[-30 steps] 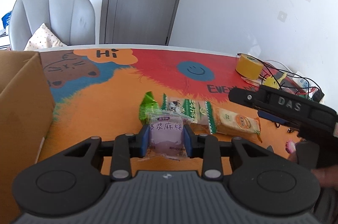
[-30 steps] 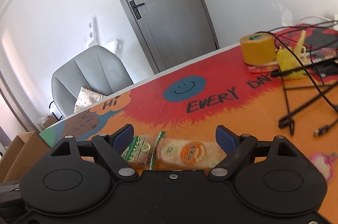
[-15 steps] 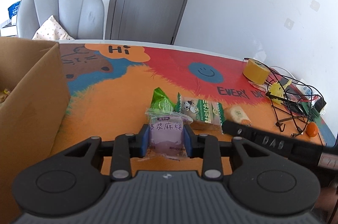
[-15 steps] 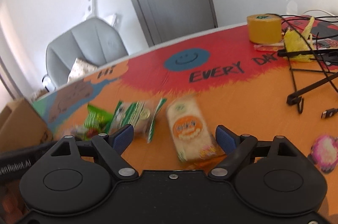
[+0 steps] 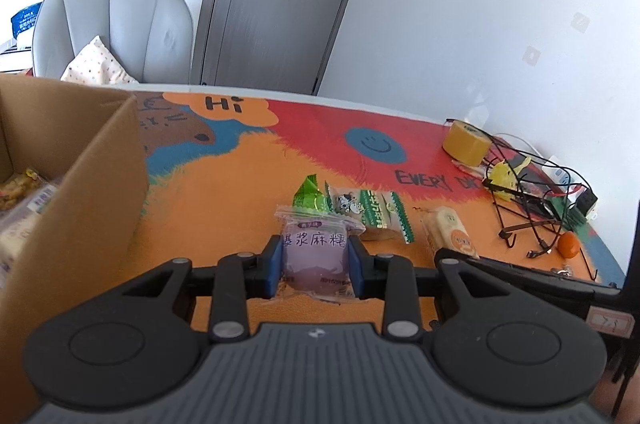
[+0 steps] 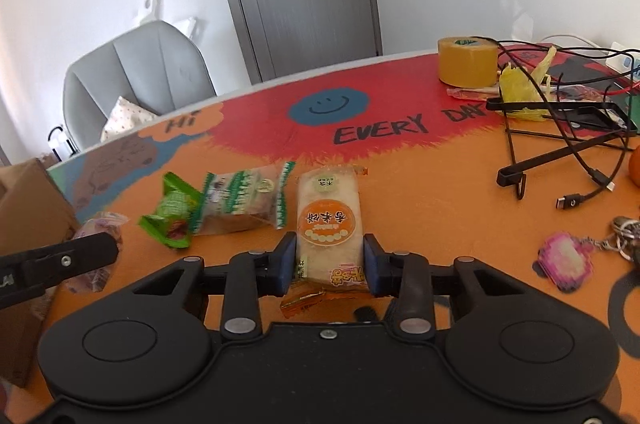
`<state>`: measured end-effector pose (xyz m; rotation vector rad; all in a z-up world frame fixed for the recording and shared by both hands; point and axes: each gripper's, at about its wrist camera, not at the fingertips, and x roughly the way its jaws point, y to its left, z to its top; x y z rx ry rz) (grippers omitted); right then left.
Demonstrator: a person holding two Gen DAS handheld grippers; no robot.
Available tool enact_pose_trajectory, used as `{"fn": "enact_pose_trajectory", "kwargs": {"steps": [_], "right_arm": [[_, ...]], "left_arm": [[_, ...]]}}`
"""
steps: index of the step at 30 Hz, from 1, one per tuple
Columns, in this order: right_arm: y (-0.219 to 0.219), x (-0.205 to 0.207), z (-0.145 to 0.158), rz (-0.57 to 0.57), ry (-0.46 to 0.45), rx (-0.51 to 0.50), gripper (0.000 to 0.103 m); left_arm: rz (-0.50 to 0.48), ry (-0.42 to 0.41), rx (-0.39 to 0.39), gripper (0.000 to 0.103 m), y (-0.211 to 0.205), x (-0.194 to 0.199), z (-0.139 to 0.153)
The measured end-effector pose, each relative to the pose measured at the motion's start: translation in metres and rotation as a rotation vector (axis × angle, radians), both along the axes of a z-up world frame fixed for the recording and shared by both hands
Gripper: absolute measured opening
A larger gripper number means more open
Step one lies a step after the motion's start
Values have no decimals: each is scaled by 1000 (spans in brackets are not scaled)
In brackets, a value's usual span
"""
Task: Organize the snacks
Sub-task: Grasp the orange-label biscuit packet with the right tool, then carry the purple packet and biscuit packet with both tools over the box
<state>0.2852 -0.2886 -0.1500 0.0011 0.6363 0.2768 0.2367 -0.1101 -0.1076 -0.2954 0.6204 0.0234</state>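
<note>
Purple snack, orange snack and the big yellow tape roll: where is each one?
purple snack packet (image 5: 315, 256): left wrist view, middle of its purple front.
orange rice cracker packet (image 6: 328, 224): right wrist view, on its orange label.
yellow tape roll (image 6: 467, 66): right wrist view, on its side wall.

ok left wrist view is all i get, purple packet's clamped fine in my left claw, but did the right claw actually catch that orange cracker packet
Observer: Yes. In the right wrist view the right claw has just been closing, and its blue pads now press both long sides of the cracker packet.
Operator: anything on its far side i can't see
Observer: A pink keychain lies on the table to the right of that claw, well apart from the packet.
</note>
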Motion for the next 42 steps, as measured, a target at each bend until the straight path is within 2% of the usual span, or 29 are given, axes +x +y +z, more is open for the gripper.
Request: {"fn": "enact_pose_trajectory", "kwargs": {"steps": [15,18,33,42], "right_arm": [[19,-35,27,39,-61,93,35],[24,-36,30,59,-44,124,35],[67,-51,52,151,-82,159,36],[101,-58,60,209,-98,153,36]], "left_arm": [[16,-88,27,32,17,-26,35],[26,-102,26,32,23,-33,40],[103,-161,33,32,62,-57,66],[159,-155,43,32,101,-65,74]]}}
